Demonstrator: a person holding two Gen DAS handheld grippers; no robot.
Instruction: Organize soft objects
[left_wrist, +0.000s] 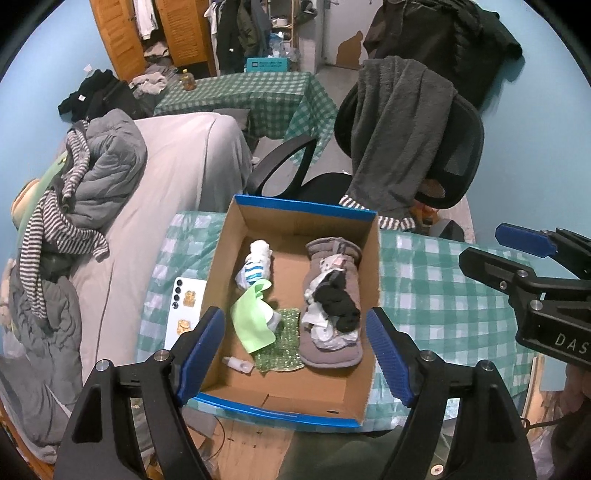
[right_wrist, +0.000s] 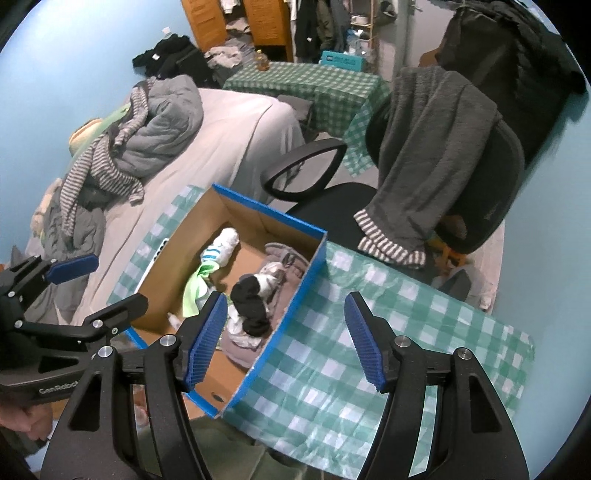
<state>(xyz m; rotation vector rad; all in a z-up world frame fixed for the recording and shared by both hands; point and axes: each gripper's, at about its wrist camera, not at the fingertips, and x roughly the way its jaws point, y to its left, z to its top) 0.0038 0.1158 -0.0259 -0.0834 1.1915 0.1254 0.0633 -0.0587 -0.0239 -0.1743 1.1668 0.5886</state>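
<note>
An open cardboard box (left_wrist: 221, 280) with blue rims sits on a green checked tablecloth (left_wrist: 443, 295). Inside lie a grey cloth (left_wrist: 332, 354) with a black sock (left_wrist: 340, 299) and white pieces on it, a light green cloth (left_wrist: 251, 321), a rolled white and blue sock (left_wrist: 256, 264), a green patterned mat (left_wrist: 286, 343) and a small white bottle (left_wrist: 238, 363). My left gripper (left_wrist: 295, 354) is open and empty, held above the box's near end. My right gripper (right_wrist: 286, 338) is open and empty, above the box's right wall (right_wrist: 291, 306). The black sock also shows in the right wrist view (right_wrist: 251, 301).
A white phone (left_wrist: 184, 310) lies on the cloth left of the box. A black office chair (left_wrist: 443, 147) with a grey fleece draped on it stands behind the table. A bed (left_wrist: 166, 177) with piled clothes is at left. A second checked table (left_wrist: 258, 96) stands further back.
</note>
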